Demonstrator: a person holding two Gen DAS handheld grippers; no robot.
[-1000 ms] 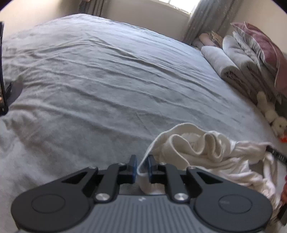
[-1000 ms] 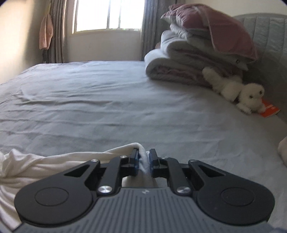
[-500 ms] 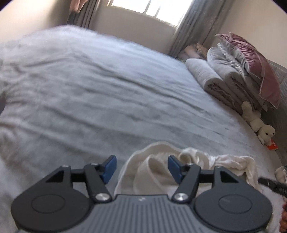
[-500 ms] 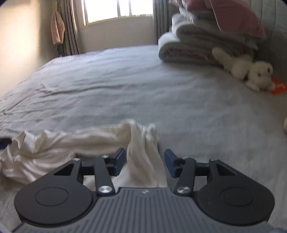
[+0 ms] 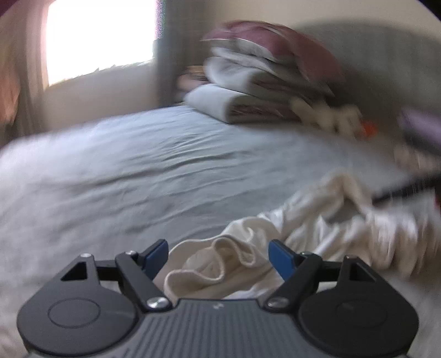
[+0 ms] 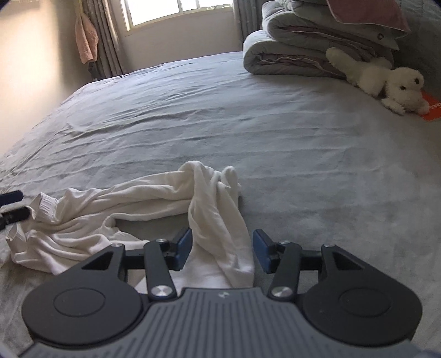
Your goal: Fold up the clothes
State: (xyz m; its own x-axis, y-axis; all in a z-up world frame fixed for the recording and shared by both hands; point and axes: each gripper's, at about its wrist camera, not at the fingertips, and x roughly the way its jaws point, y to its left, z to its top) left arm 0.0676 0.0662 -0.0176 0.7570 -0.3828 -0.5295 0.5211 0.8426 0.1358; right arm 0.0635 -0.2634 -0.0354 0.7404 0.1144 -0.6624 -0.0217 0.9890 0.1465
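Cream garment (image 6: 154, 209) lay crumpled near the bed's (image 6: 248, 121) near edge.
Left gripper (image 5: 217, 254) was opening, right gripper (image 6: 222, 247) released, cloth between both. Only the sharp right view showed a plush dog (image 6: 386, 79), orange card (image 6: 432, 110) with unreadable print, and pink towel (image 6: 86, 38).

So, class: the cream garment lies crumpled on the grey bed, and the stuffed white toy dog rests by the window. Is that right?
One detail is wrong. The cream garment does lie crumpled on the grey bed, but the toy dog rests against the folded quilts at the head of the bed, not by the window. The right wrist view shows this.
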